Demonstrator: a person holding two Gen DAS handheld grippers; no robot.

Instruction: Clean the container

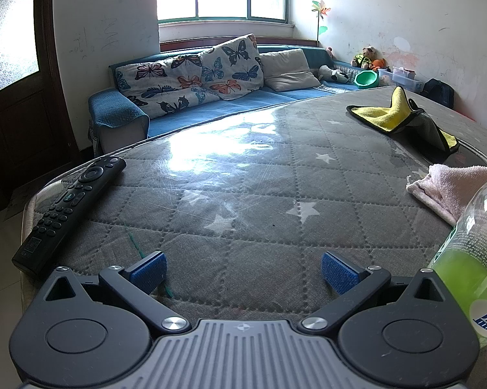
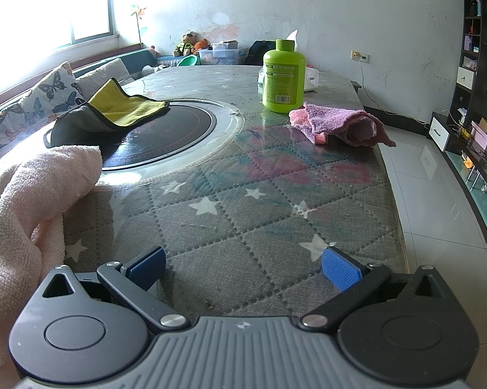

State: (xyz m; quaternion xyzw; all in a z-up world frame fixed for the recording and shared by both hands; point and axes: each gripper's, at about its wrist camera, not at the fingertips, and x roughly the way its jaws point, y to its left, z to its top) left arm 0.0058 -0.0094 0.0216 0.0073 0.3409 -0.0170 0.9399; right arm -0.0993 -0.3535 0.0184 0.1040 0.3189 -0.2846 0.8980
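Note:
A clear bottle [image 1: 470, 259] with green liquid stands at the right edge of the left wrist view, just right of my left gripper [image 1: 243, 274], which is open with nothing between its blue pads. In the right wrist view an opaque green bottle [image 2: 283, 76] stands upright at the far side of the table. A pink-purple towel [image 2: 340, 123] lies crumpled in front of it. My right gripper [image 2: 243, 269] hovers open and empty over the near table edge. A pale pink towel [image 2: 32, 201] lies bunched close to its left finger.
A yellow and grey cloth [image 2: 120, 110] is draped over the black round cooktop [image 2: 178, 133] set in the quilted table [image 2: 243, 201]. A black remote [image 1: 71, 207] lies at the table's left edge. A sofa [image 1: 211, 97] stands behind; tiled floor [image 2: 438, 194] lies to the right.

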